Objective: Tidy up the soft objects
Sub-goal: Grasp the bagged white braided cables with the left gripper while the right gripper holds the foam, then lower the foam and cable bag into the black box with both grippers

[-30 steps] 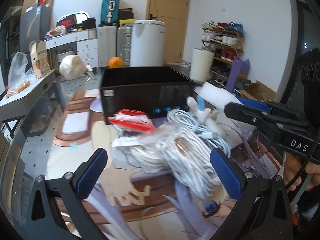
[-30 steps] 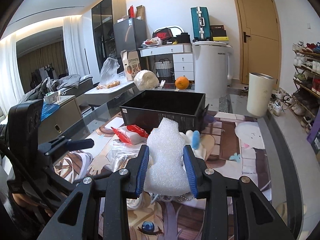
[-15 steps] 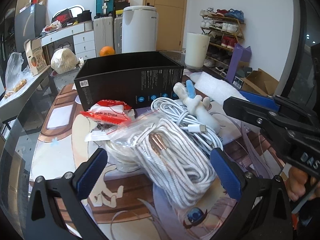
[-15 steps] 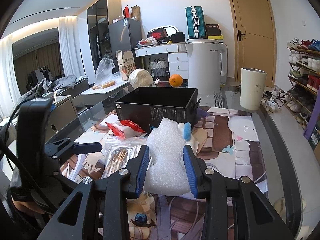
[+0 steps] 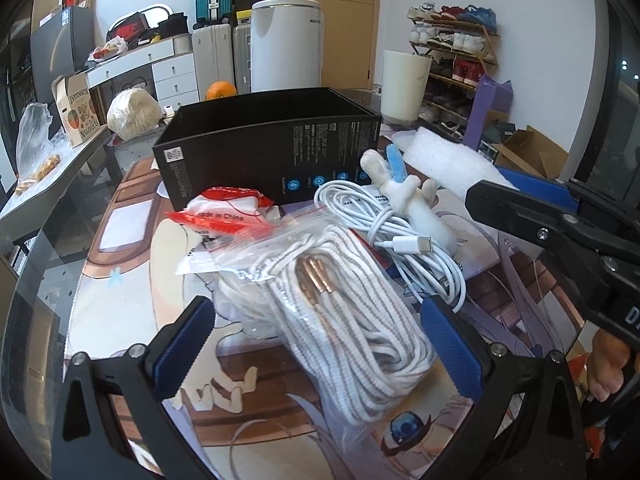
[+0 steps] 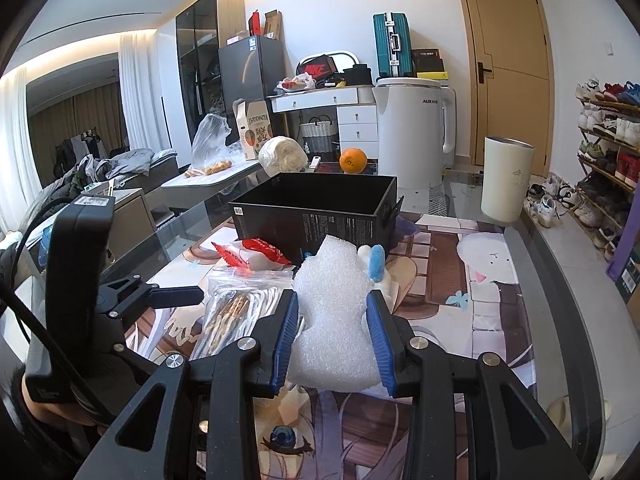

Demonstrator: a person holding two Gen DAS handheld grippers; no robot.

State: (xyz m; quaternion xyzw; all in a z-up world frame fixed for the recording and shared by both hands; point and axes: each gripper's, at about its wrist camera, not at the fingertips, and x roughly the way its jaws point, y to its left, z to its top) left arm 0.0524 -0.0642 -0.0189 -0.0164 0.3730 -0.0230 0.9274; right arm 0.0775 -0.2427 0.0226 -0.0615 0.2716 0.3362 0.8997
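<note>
My right gripper (image 6: 333,338) is shut on a white foam piece (image 6: 332,312), held above the mat; the foam also shows in the left wrist view (image 5: 452,164). My left gripper (image 5: 316,342) is open, its fingers either side of a clear bag of white braided cable (image 5: 344,312) on the mat. Behind the bag lie a white USB cable (image 5: 384,220), a white plush toy with a blue ear (image 5: 412,200) and a red-and-white packet (image 5: 228,212). An open black box (image 5: 276,152) stands behind them, also in the right wrist view (image 6: 320,212).
A printed mat (image 6: 460,300) covers the glass table. A white cylindrical bin (image 6: 506,178), an orange (image 6: 353,161) and a white appliance (image 6: 414,136) stand beyond the box. A shoe rack (image 6: 612,140) is at the right, a side table with bags (image 5: 36,168) at the left.
My left gripper has dropped lower and closer to the bagged cable, which now sits between its open fingers. The right gripper keeps its hold on the foam, nearly still.
</note>
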